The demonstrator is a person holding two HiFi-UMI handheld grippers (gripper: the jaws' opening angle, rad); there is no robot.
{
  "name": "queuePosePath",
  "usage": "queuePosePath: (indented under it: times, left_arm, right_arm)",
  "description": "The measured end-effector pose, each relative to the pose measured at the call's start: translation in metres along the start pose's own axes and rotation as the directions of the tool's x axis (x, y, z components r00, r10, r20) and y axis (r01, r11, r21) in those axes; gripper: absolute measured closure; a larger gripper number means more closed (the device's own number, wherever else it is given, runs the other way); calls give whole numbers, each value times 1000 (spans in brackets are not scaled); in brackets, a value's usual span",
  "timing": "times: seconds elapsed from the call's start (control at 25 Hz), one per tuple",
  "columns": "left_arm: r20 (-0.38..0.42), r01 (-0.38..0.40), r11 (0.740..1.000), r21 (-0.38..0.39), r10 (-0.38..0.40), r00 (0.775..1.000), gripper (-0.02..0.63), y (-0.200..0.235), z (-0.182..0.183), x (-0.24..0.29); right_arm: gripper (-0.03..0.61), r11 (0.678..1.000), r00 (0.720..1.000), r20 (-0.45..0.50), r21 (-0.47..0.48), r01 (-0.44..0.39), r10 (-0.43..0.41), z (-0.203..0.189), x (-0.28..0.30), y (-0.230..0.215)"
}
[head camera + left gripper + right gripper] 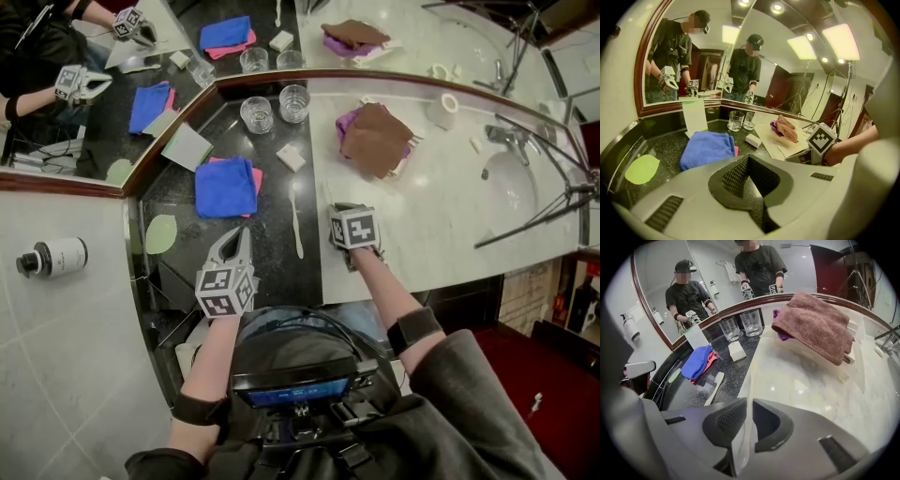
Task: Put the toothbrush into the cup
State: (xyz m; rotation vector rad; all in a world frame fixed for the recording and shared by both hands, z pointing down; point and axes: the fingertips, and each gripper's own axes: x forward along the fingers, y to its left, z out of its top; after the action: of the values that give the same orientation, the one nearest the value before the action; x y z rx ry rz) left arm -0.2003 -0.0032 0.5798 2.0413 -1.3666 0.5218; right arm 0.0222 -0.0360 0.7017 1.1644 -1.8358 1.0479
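right gripper (749, 404) was clamped on a pale toothbrush (745, 440) handle | left gripper (749, 161) closed, empty | advice: lift it level, then aim at glass cup (751, 323)

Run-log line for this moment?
left gripper shut, empty | right gripper shut on pale handle | toothbrush on dark counter | glasses empty

Bathroom. Shown by a sink (511, 192) with faucet (504, 137) at the marble surface's (441, 225) right end, wood-framed mirrors (441, 37) meeting at its far corner, folded towels (377, 139), drinking glasses (256, 114), a soap bar (291, 157), a dispenser bottle (53, 258) on the tiled wall (56, 375).
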Motion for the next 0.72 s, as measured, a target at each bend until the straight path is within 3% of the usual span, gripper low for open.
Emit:
queuePosePath:
  times: [0.36,0.72]
  left_arm:
    - [1,12,1000,12,-12,1000,613,-5,6,6]
    - [9,21,1000,5,-21,1000,613,-10,10,14]
  right_arm:
    - [517,998,983,175,25,-58,53,36,-28,5]
    - [517,991,910,401,29,-127,105,93,-70,15]
